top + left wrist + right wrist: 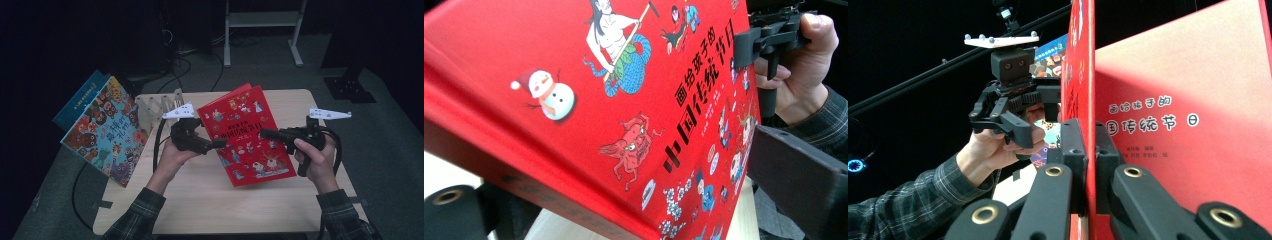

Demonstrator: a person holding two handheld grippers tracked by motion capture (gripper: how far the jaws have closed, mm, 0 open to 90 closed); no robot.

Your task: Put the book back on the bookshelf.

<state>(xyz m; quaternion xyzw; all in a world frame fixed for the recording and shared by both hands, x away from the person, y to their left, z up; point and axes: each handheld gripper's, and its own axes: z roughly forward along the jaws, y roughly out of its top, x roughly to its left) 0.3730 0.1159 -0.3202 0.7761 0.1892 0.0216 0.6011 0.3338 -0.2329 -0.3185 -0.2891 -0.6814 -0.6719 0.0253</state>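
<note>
The right gripper (264,134) was clamped on the front cover of the red book (245,135), lifting it open above the worktop (210,200), while the left gripper (218,144) gripped the spine edge; full opening remained.

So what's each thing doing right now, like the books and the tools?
Red picture book: held up off the table, tilted, front cover lifted slightly open.
Right tool: shut on the red picture book's front cover.
Left tool: at the book's spine edge; open or shut, cannot tell.
Colourful monster book: closed, leaning in the wooden rack.
Blue book: closed, leaning behind it.
</note>
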